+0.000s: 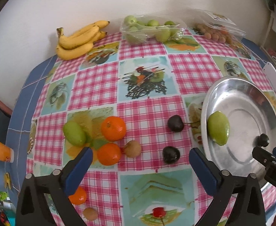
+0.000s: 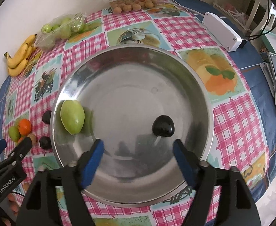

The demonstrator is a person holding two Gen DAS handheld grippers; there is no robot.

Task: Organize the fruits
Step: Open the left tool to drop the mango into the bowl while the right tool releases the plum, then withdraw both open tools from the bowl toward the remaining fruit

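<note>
Above the steel plate [image 2: 203, 86], the right gripper [image 2: 138, 148] is hanging wide open and empty, a dark cherry [image 2: 163, 126] lying just beyond its tips. Opposite, the left gripper [image 1: 140, 157] is gaping over loose oranges [image 1: 113, 126]; a careless nudge risks rolling the green fruit [image 2: 72, 119] off the rim.

A green oval fruit [image 2: 72, 119] is laid on its side against the left rim of the steel plate [image 2: 194, 79], and a dark cherry [image 2: 163, 126] is seen near its centre. Left of the plate, two oranges [image 1: 113, 125], a second green fruit [image 1: 74, 133] and two more dark cherries [image 1: 175, 123] are scattered on the counter.
</note>
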